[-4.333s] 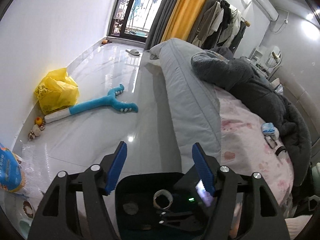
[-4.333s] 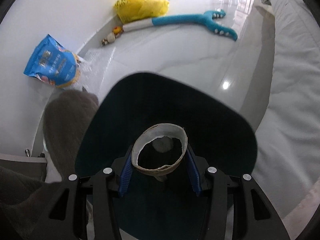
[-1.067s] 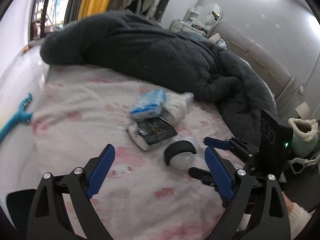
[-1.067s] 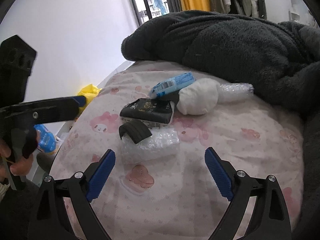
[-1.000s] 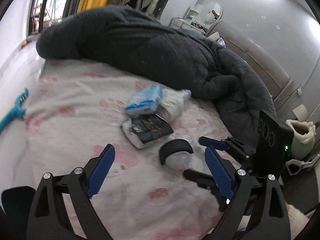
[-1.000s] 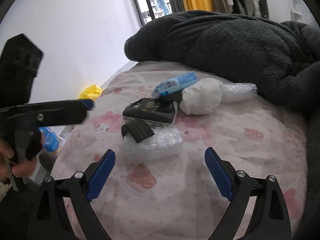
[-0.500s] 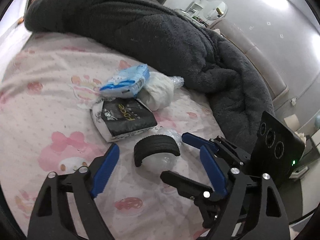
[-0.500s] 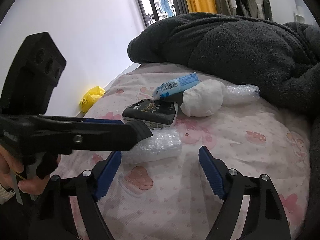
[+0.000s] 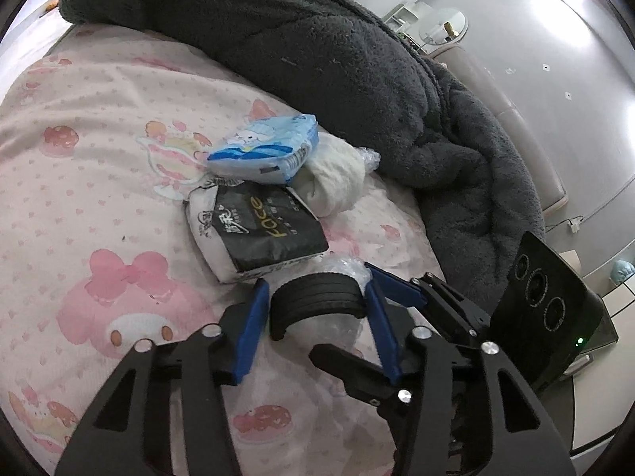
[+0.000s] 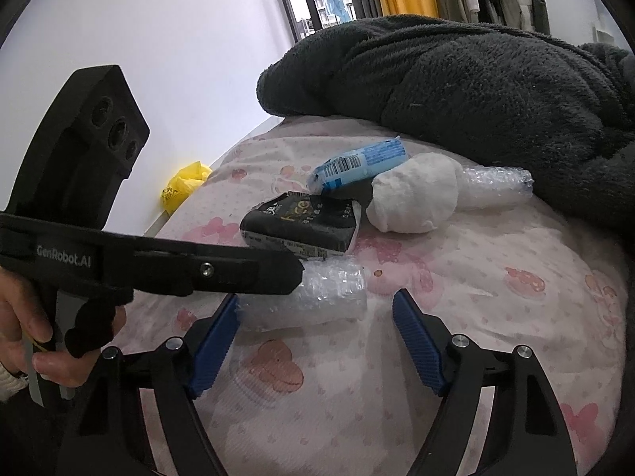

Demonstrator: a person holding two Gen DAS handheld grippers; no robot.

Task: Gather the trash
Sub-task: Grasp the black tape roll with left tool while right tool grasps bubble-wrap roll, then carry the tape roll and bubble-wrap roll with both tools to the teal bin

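Observation:
A black ribbed band (image 9: 317, 303) lies on top of a roll of bubble wrap (image 10: 313, 297) on the pink bed sheet (image 9: 99, 182). My left gripper (image 9: 315, 281) straddles the band. Its jaws are closing, with thin gaps left beside the blue pads (image 9: 250, 333). My right gripper (image 10: 315, 299) comes in from the other side. Its jaws are closing slowly with the wrap between the fingertips, and the pads are not pressing on it. In the right wrist view the left gripper's finger (image 10: 238, 273) hides the band.
Behind the wrap lie a black tissue pack (image 9: 262, 230), a blue tissue pack (image 9: 266, 150), a white wad (image 10: 412, 202) and a second piece of bubble wrap (image 10: 496, 186). A dark fleece blanket (image 9: 317, 39) bounds the far side. A yellow bag (image 10: 182, 186) sits on the floor.
My left gripper has sunk and closed in on the black band, its jaws narrowing around it. The right gripper's jaws narrowed a little. The left gripper now crosses the right wrist view.

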